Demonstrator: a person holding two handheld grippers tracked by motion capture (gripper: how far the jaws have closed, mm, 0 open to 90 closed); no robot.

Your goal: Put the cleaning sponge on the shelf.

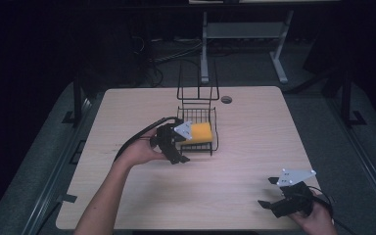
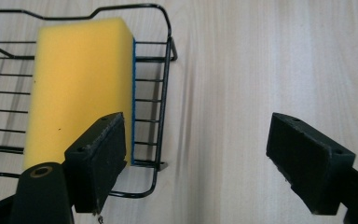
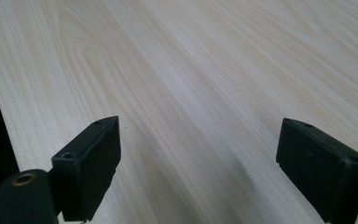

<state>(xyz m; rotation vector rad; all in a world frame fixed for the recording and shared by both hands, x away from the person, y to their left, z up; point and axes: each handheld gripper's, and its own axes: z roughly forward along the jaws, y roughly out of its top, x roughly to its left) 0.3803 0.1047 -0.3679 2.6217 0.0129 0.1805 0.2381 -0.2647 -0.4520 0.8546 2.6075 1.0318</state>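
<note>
A pale wood-grain surface [image 1: 235, 161] is seen from above, with a person's forearms entering from the bottom edge. A yellow rectangular foam sponge with a thin blue scouring layer along one side [image 1: 200, 132] lies flat inside a black wire basket with a tall looped wire back [image 1: 214, 128], placed near the middle of the surface toward its far edge. The left tongs [image 1: 180, 154] are held just beside the basket's near left corner, spread wide with nothing between the jaws. In the left gripper view the sponge [image 2: 81, 84] lies ahead and to the left of the gap: one jaw sits in front of the sponge's near end, the other hangs over bare wood outside the basket rim [image 2: 164, 88]. The sponge's long axis runs away from the camera, roughly along the line of the jaws, and its blue face is turned toward the basket wall. Whether the nearer jaw touches the sponge cannot be told. The right tongs [image 1: 270, 192] are held well apart from the basket, near the front right corner of the surface, also wide open and empty, pointing across bare wood [image 3: 191, 93]. The left hand is judged far nearer for any grasp of the sponge.
</note>
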